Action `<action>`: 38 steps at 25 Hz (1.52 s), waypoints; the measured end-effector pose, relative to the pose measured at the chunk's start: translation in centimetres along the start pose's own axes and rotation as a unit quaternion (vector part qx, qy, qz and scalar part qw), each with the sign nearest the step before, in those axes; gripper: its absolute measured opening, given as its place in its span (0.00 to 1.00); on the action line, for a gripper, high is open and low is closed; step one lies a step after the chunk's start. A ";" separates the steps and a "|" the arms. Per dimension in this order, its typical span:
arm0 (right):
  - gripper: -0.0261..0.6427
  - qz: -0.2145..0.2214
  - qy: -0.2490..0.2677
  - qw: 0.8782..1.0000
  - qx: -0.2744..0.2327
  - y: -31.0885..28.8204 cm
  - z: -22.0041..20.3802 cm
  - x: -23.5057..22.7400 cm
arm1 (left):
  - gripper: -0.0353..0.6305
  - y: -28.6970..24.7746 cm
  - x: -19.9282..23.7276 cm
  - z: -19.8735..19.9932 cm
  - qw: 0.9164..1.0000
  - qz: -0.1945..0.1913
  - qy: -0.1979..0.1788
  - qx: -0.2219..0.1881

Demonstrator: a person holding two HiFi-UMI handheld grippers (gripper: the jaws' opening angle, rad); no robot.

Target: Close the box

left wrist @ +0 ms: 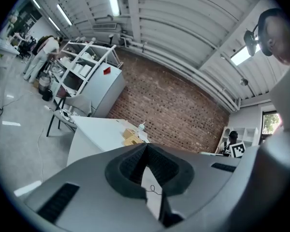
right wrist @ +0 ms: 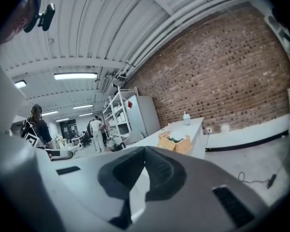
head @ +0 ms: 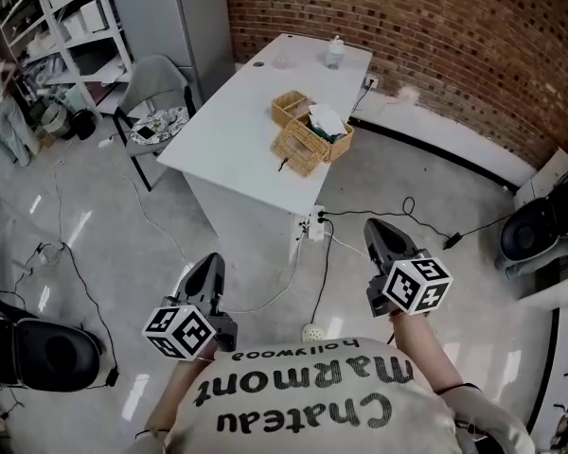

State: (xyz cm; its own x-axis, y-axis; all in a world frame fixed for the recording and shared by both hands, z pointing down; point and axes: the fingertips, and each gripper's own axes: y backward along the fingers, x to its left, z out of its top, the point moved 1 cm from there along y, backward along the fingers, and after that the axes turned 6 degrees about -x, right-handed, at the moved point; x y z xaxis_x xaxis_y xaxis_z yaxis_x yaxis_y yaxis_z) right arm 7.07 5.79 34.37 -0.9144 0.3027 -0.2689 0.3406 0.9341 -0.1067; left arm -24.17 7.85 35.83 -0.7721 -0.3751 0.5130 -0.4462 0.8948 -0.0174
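Observation:
A wicker box stands near the front edge of the white table, its lids folded open and white and green things inside. It also shows small and far off in the left gripper view, box, and in the right gripper view, box. Both grippers are held close to the person's body, well short of the table. My left gripper is shut with nothing in it, its jaws meeting at the tip. My right gripper is likewise shut and empty.
A white bottle stands at the table's far end. A chair loaded with items sits left of the table, shelves behind it. Cables and a power strip lie on the floor between me and the table. A brick wall runs behind.

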 end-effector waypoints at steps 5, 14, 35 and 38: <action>0.04 0.018 -0.005 1.000 0.006 -4.1 1.9 -4.4 | 0.06 -5.5 -1.0 -0.3 1.000 0.012 0.002 -0.005; 0.04 0.029 -0.014 0.998 0.060 -8.7 -1.3 -12.7 | 0.06 -11.7 -2.1 -4.1 0.999 0.048 0.010 0.007; 0.04 0.142 0.131 0.972 0.137 -20.4 -5.7 -13.9 | 0.06 -19.5 1.1 -4.9 0.995 0.088 0.007 0.034; 0.05 0.145 0.128 0.971 0.137 -23.0 -4.9 -13.4 | 0.06 -21.6 1.9 -3.9 0.996 0.083 0.013 0.026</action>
State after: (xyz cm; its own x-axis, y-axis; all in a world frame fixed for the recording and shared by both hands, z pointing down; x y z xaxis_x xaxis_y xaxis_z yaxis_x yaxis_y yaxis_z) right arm 10.44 -18.87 45.10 -0.7833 0.6160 -0.0836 0.6062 0.7271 -0.3222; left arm -14.22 -11.22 40.52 -0.8258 -0.2154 0.5212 -0.3358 0.9303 -0.1476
